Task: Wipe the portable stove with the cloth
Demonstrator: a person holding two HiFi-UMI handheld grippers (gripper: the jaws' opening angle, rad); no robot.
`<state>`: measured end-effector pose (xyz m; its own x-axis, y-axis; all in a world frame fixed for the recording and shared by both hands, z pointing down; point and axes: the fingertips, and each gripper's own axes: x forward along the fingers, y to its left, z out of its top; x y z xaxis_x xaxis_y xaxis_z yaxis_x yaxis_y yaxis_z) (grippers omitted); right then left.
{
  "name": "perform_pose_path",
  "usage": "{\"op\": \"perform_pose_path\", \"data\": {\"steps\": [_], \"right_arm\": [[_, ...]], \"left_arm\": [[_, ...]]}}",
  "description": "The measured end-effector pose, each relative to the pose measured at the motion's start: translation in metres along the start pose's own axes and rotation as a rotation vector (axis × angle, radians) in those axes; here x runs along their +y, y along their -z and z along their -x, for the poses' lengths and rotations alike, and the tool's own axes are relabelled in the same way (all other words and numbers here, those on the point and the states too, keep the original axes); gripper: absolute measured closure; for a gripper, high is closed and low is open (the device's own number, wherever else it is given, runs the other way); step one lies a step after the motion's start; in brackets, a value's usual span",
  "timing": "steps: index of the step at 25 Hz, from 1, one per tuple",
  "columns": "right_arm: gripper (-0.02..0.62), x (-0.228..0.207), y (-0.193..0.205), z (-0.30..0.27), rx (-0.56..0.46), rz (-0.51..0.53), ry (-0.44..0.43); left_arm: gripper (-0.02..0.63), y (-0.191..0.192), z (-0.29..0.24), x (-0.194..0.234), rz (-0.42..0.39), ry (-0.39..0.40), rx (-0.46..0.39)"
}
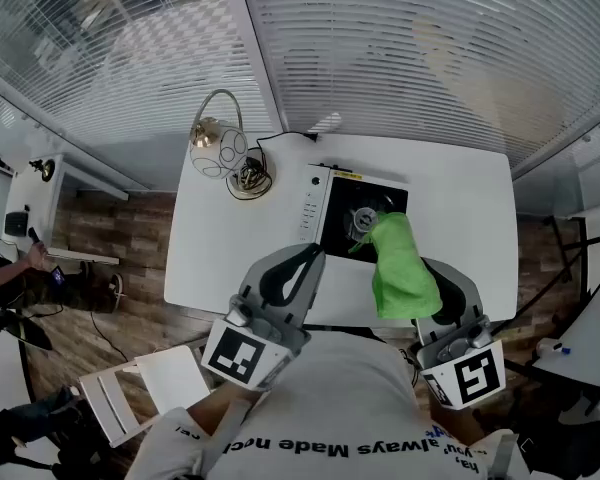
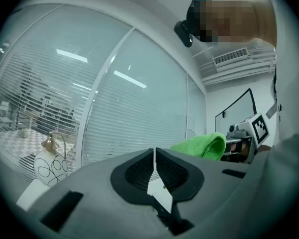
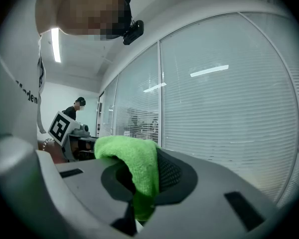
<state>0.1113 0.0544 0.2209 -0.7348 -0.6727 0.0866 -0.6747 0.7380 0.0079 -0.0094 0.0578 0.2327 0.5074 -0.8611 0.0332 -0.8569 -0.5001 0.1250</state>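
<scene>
- Right gripper [image 3: 142, 173]: fingers clamped on the green cloth [image 3: 132, 158]. Cloth is folded over the fingertips and drapes down between them.
- Head view: cloth [image 1: 402, 268] hangs from the right gripper over the front right part of the portable stove [image 1: 342, 211]. Can't tell whether it touches the stove top.
- Left gripper [image 2: 154, 156]: fingers together, only a thin slit between the pads, nothing held. In head view it sits just left of the cloth, tips over the stove's front left corner.
- Stove lies flat on the white desk [image 1: 460, 198], around mid-desk. Black top, round burner [image 1: 361, 220] in the middle, pale control strip along its left side.
- Both gripper views look out level at the window blinds [image 3: 229, 108], not down at the desk.
- Rear left of desk: glass globe lamp with gold cap [image 1: 217, 146], coiled cable [image 1: 250, 178] just beside it. Both well apart from the cloth.
</scene>
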Motion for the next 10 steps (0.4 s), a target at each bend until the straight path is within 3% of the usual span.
{"op": "perform_pose_path", "data": {"steps": [10], "right_arm": [[0.557, 0.0038, -0.0024, -0.0032, -0.006, 0.005, -0.004]], "left_arm": [[0.583, -0.0016, 0.0040, 0.0047, -0.005, -0.007, -0.013]]}}
